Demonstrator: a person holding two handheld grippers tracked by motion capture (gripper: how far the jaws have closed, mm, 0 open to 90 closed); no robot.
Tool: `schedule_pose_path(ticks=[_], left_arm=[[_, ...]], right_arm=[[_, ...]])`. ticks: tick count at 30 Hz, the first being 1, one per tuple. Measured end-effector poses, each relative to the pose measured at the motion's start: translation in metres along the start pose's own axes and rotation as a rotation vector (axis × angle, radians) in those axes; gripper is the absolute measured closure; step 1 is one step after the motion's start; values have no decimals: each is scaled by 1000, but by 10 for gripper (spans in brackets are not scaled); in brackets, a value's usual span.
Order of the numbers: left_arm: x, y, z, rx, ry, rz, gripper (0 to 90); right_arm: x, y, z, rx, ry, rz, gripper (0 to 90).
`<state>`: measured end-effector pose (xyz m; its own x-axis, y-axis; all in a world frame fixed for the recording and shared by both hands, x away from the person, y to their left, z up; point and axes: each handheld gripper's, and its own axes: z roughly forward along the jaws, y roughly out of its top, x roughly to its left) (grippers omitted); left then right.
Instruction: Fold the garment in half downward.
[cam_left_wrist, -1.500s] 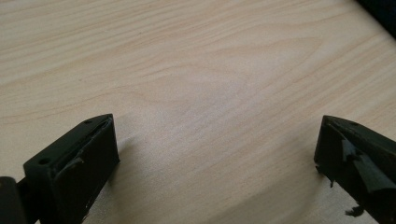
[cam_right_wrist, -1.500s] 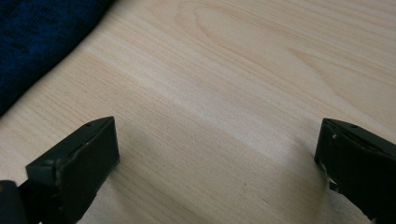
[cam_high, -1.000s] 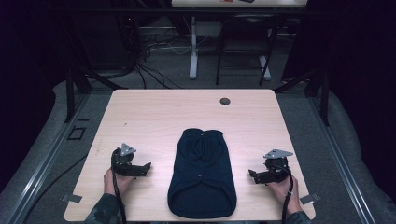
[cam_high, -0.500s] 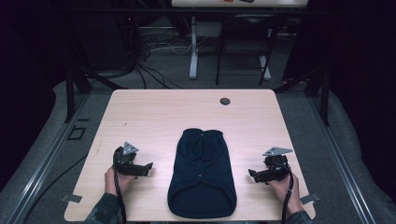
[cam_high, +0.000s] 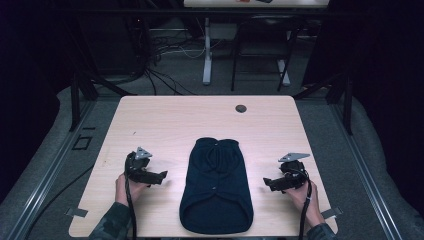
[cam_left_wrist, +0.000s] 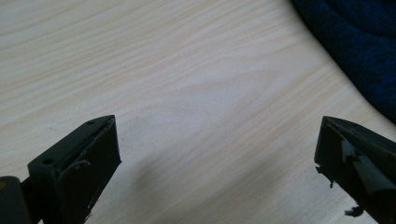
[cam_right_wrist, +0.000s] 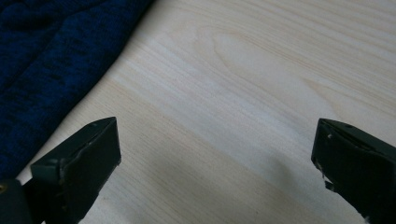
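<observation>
Dark blue garment (cam_high: 216, 187) flat at centre of surface (cam_high: 165, 120), untouched. Left tongs (cam_high: 159, 175) and right tongs (cam_high: 269, 182) flank it, both spread, empty. Handling seemingly not begun; everything left.

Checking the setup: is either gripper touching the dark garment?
No, both grippers, left and right, sit on bare table beside the garment.

black grippers (cam_high: 162, 176), grey plates, camouflage sleeves (cam_high: 111, 224)
</observation>
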<state>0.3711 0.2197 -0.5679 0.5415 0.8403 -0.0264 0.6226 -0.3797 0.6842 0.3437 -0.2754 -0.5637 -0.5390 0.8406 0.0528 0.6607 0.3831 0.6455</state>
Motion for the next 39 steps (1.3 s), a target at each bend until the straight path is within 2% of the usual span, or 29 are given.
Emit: schedule_pose_path(ticks=[4,5,7,10,16,18,20,29,39], left_arm=[[-1,4,2,3,10,13,1],[-2,8,3,14,-3,15,1],[-2,12,3,13,-4,22,1],[-2,16,3,-8,1,20,7],[-5,31,6,-2,-15,40,8],[-6,35,9,2,-33,37,8],[-6,37,10,1,-32,37,8],[-16,60,21,-3,-53,64,9],[-27,80,34,4,-76,89,8]], right_arm=[[0,4,0,-2,3,-1,11],[1,7,0,4,5,-5,10],[2,11,1,-1,14,-9,10],[3,14,1,2,14,-13,10],[7,26,1,-3,27,-33,10],[8,29,1,-2,26,-37,10],[9,32,2,-1,29,-41,10],[12,50,2,-3,46,-63,12],[16,69,7,2,66,-85,13]])
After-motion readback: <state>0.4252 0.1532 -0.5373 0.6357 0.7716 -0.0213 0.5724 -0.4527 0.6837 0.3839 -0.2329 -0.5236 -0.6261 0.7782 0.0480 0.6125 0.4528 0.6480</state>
